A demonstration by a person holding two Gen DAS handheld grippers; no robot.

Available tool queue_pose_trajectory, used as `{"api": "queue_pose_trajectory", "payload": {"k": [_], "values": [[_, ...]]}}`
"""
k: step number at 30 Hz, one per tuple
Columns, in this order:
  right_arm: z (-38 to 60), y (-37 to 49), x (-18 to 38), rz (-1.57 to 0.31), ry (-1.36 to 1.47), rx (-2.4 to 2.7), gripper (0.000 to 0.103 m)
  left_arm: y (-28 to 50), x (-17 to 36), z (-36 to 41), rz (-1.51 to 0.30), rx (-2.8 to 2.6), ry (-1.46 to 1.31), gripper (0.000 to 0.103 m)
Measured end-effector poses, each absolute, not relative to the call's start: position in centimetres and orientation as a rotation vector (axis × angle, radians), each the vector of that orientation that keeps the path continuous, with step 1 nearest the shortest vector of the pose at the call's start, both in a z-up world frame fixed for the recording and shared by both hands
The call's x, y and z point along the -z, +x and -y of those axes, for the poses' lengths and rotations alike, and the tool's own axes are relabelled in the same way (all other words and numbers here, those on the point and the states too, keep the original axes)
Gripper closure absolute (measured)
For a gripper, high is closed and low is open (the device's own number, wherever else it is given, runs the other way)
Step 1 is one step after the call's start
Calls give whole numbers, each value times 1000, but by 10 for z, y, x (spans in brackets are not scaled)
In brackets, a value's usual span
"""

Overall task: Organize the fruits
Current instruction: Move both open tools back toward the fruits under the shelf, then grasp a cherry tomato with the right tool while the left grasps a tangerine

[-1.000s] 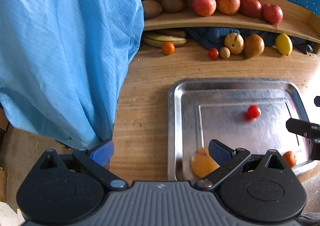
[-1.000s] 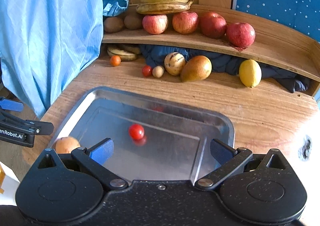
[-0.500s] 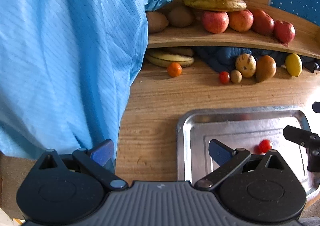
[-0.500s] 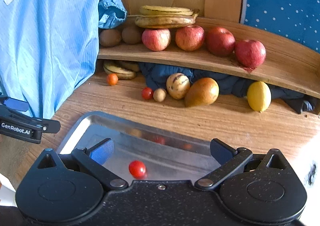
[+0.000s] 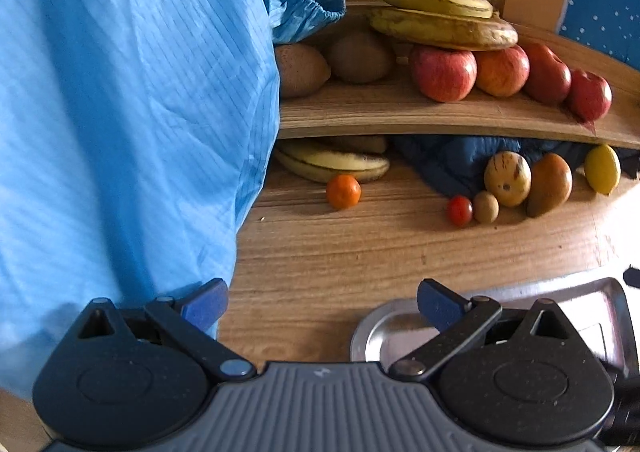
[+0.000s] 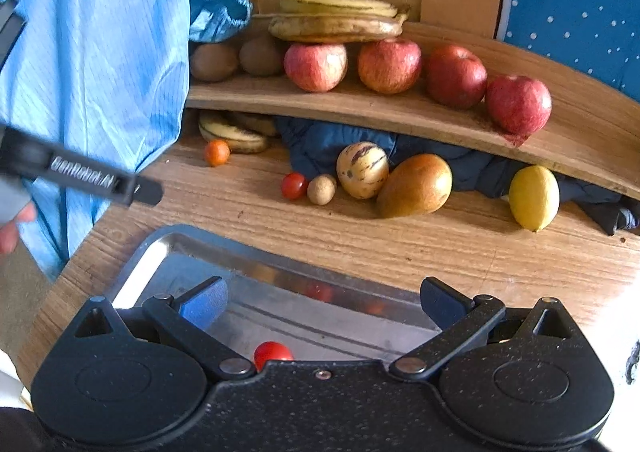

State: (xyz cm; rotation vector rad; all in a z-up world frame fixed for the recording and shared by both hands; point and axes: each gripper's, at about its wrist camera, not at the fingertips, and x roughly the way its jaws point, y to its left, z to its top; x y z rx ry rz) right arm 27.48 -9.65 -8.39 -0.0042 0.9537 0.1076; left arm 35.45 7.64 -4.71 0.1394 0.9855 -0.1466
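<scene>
A metal tray (image 6: 168, 248) lies on the wooden table, and a cherry tomato (image 6: 272, 354) rests in it just in front of my right gripper (image 6: 322, 300), which is open and empty. My left gripper (image 5: 320, 302) is open too, over bare wood beside the tray's corner (image 5: 372, 328). Against the back lie a small orange (image 5: 343, 191), a cherry tomato (image 5: 459, 210), a small brown fruit (image 5: 485, 206), a striped melon (image 6: 362, 170), a mango (image 6: 416, 185) and a lemon (image 6: 534, 198). Apples (image 6: 390, 66), kiwis (image 6: 236, 59) and bananas (image 6: 336, 26) sit on the shelf (image 6: 400, 116).
A person in a blue coat (image 5: 120, 112) fills the left side. A dark blue cloth (image 6: 316, 144) is bunched under the shelf, beside two bananas (image 5: 332, 164). The left gripper's body (image 6: 80, 172) crosses the right wrist view at left. Bare wood lies between tray and fruit.
Both grippers have pulled back and tilted up, so the tray has slid down in both views. The orange fruit at the tray's near corner is out of sight.
</scene>
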Motion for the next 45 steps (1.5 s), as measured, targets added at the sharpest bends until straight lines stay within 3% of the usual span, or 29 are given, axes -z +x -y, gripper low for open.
{"api": "queue_pose_trajectory", "payload": {"k": [22,30,38,42,45], "values": [[71,308,98,-974,-104,-165,1,437,85,-60,-1037,205,78,0],[56,334,100,-915,-258,-219,3,453,89,-64,-1013,233,35,1],[47,369,109,-901,-353,-239,22,458,92,-75,-1009,255,-1,1],[43,382,114,-917,-384,-246,30,459,93,-79,-1008,272,-19,9],[40,386,118,-926,-404,-261,43,457,92,-83,-997,280,-28,14]]}}
